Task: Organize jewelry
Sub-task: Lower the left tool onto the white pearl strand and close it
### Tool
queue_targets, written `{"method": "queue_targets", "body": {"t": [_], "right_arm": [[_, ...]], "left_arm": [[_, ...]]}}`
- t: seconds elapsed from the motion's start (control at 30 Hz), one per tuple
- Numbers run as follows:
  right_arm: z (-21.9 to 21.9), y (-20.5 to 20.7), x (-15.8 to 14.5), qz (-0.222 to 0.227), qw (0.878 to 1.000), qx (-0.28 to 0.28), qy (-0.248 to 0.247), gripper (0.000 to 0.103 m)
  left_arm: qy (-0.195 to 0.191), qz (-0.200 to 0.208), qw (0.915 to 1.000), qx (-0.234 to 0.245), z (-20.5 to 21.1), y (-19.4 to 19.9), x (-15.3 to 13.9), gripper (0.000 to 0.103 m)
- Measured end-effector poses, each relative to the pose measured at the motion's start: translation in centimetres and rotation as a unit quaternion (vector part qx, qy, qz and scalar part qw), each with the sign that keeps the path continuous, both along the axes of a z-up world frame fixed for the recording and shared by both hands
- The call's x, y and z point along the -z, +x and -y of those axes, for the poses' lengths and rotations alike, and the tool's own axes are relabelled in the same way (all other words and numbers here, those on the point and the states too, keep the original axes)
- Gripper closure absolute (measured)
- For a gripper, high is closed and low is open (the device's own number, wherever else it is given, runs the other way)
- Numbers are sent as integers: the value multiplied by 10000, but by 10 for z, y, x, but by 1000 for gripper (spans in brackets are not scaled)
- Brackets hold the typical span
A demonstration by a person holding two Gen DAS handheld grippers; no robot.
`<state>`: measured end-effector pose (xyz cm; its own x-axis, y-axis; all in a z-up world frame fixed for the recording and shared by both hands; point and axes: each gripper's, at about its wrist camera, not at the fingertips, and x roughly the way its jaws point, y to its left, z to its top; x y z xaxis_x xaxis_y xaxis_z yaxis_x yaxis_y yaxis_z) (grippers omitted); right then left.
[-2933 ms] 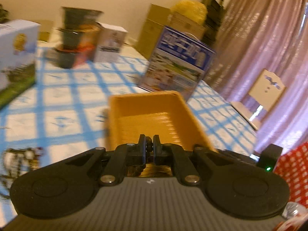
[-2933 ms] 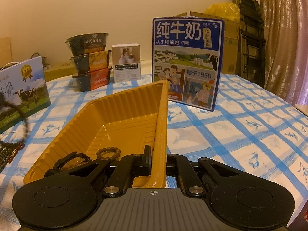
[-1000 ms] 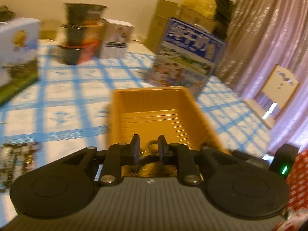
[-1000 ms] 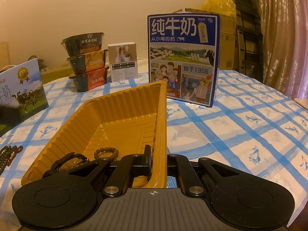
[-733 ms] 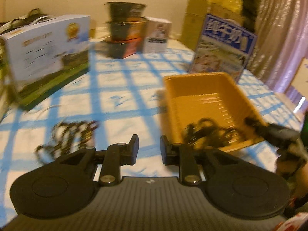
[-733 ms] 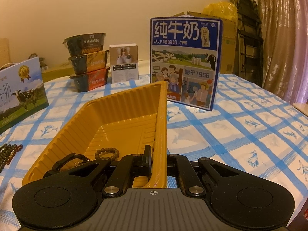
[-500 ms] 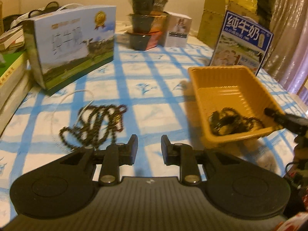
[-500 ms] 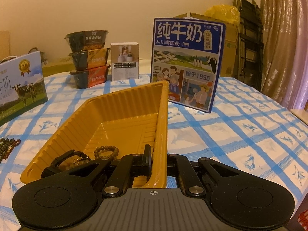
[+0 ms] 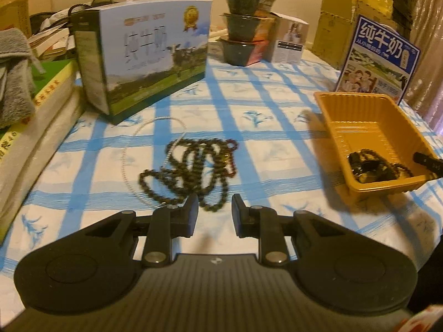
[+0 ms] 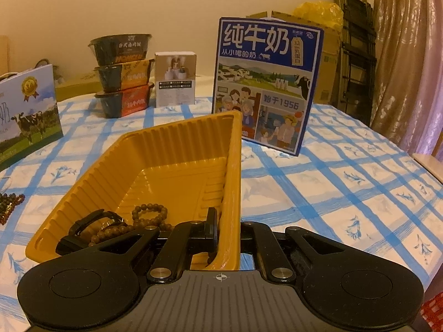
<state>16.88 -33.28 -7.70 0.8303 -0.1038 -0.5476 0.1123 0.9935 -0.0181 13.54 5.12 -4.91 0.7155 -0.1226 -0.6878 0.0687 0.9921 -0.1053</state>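
A yellow plastic tray (image 9: pixel 357 110) sits on the blue-checked tablecloth at the right; it holds brown bead bracelets (image 10: pixel 149 214) and a dark strap piece (image 10: pixel 91 225). My right gripper (image 10: pixel 225 233) is shut on the tray's (image 10: pixel 177 149) near right wall. A tangled pile of dark bead necklaces (image 9: pixel 193 167) lies on the cloth with a thin white bead string (image 9: pixel 128 152) beside it. My left gripper (image 9: pixel 213 213) is open and empty, just in front of the pile.
A white-blue milk carton box (image 9: pixel 144 63) stands at the back left, books (image 9: pixel 36 116) and a grey cloth (image 9: pixel 13 69) at far left. Stacked black bowls (image 9: pixel 246 27), a small white box (image 9: pixel 290 41) and a blue milk box (image 9: pixel 376 58) stand behind the tray.
My left gripper opened over the tray, then swung left and back to face the necklace pile. The right gripper has kept its hold on the tray wall.
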Motion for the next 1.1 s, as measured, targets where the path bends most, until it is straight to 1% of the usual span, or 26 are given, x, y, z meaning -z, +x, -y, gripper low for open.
{"method": "queue_targets", "body": {"t": [0.27, 0.43, 0.63, 0.87, 1.03, 1.1], "right_arm": [[3, -3, 2, 108, 9998, -109, 89, 97], [4, -1, 2, 163, 9996, -211, 68, 97], [7, 0, 5, 147, 9996, -168, 148, 97], [9, 5, 7, 109, 9997, -174, 136, 96], [10, 12, 8, 90, 9998, -148, 116, 96], [12, 15, 9, 78, 9998, -123, 120, 95]], "left_arm": [[209, -6, 9990, -404, -7, -3, 12, 80], [294, -163, 9980, -544, -12, 0, 21, 80], [459, -126, 9978, -452, -20, 15, 21, 80], [559, -56, 9980, -278, -24, 48, 22, 81], [757, -155, 9970, -103, -24, 70, 31, 81], [787, -200, 9967, -25, -26, 79, 34, 85]]}}
